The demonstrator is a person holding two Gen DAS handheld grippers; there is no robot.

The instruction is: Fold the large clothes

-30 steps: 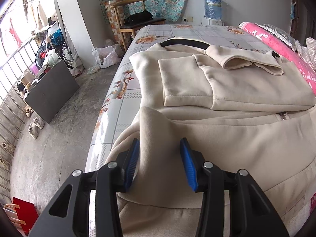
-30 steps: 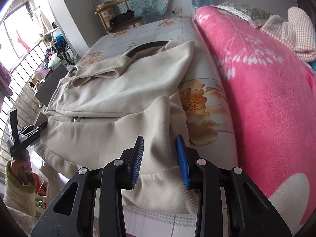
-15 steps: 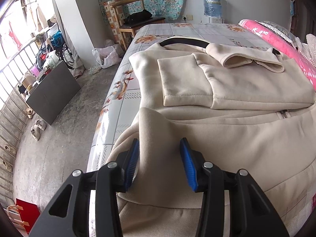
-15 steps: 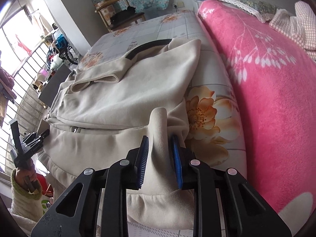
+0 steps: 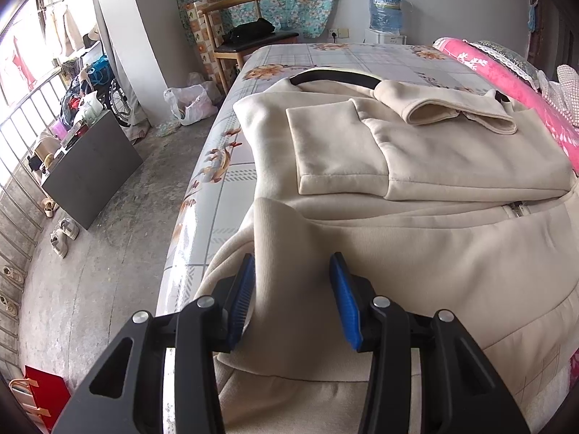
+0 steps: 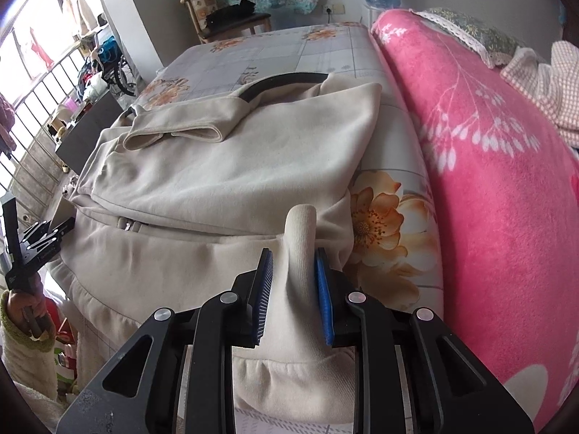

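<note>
The jacket point(image 5: 416, 260) lies flat on the bed point(image 5: 347, 61), cream side up. Its long axis runs from the hem at the near edge to the dark-lined collar point(image 5: 336, 76) at the far end; the collar points toward the far wall. Both sleeves are folded across the chest, cuffs overlapping near the middle. The zipper pull point(image 5: 515, 209) sits just below the folded sleeves.

The left gripper point(image 5: 291, 289) is at the jacket's left hem corner. Its jaws are spread, with a raised ridge of fabric between them, touching the left pad only. The right gripper point(image 6: 294, 289) is at the right hem corner. Its jaws are clenched on a pinched-up fold of the jacket point(image 6: 224, 166), which stands upright between the pads.

The hem below both grippers is hidden by the gripper bodies. The jacket's right edge lies just beside a pink blanket point(image 6: 488, 188). In the right wrist view the left gripper point(image 6: 36, 242) shows only from behind, so its jaws cannot be read there.
</note>
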